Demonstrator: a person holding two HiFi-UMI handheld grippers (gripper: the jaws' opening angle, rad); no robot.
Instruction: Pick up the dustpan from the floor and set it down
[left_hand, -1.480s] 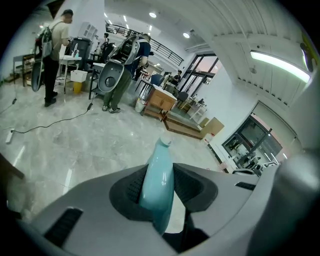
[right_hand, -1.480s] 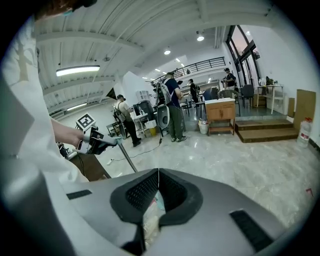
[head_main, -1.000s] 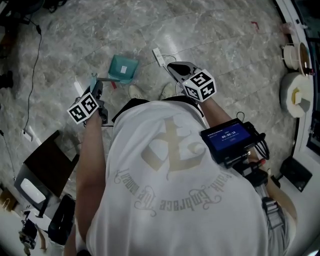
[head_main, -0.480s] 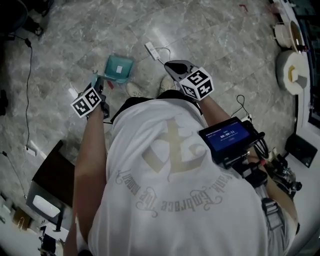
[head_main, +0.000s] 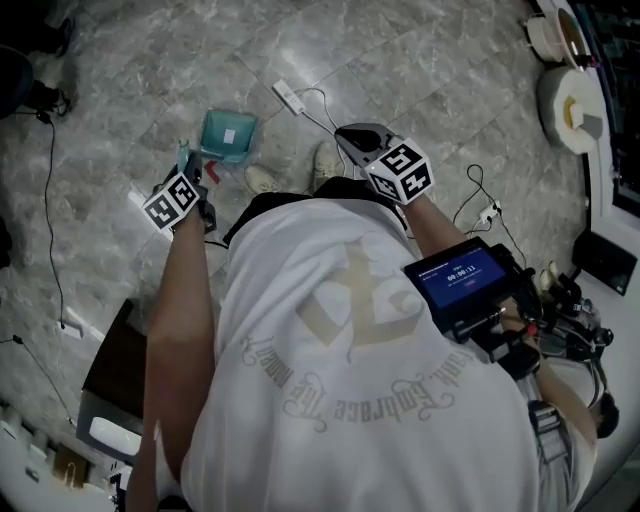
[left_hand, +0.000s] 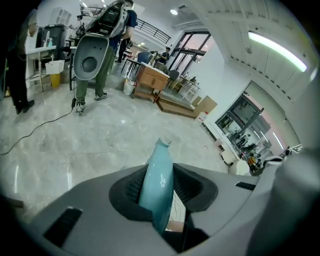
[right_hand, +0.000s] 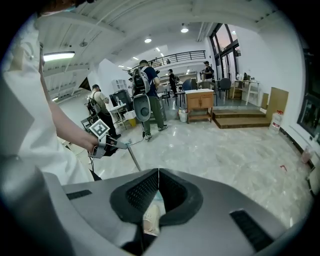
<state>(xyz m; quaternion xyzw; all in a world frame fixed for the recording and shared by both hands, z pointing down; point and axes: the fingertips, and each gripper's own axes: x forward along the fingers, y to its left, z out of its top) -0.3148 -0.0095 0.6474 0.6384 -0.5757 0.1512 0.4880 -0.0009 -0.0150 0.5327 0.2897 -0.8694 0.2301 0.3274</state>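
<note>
- The left gripper (head_main: 191, 174) is clenched on the dustpan's (head_main: 228, 135) teal handle (left_hand: 157, 177). The pads press it from both sides, and its rounded end pokes out past the jaws.
- The right gripper (head_main: 352, 138) is clenched with nothing in it. Its jaws meet tip to tip, and only a shoe and a sliver of teal show through the slot below them.
- In the head view the dustpan's square teal pan is in front of the person's feet, above and to the right of the left gripper. Whether it rests on the marble floor (head_main: 420, 70) or hangs just above it cannot be told.
- The dustpan's long axis runs from the left gripper out to the pan. In the right gripper view its grey shaft (right_hand: 133, 159) slopes down and away from that gripper toward the floor. Which way the pan's mouth faces cannot be told.
- A white power strip (head_main: 287, 95) and its looping cord lie close to the pan on the right. The person's two shoes (head_main: 262, 180) are just beside the pan, on its near side.
- Bare floor stretches beyond the pan and to its left, up to a thin dark cable (head_main: 52, 200) near the left edge of the view.
- A dark box (head_main: 110, 360) sits by the left elbow, and white round objects (head_main: 565, 100) line the right edge.
- Both gripper views show a wide hall, with standing people (left_hand: 102, 55) and a wooden desk (right_hand: 199, 106) well away.
</note>
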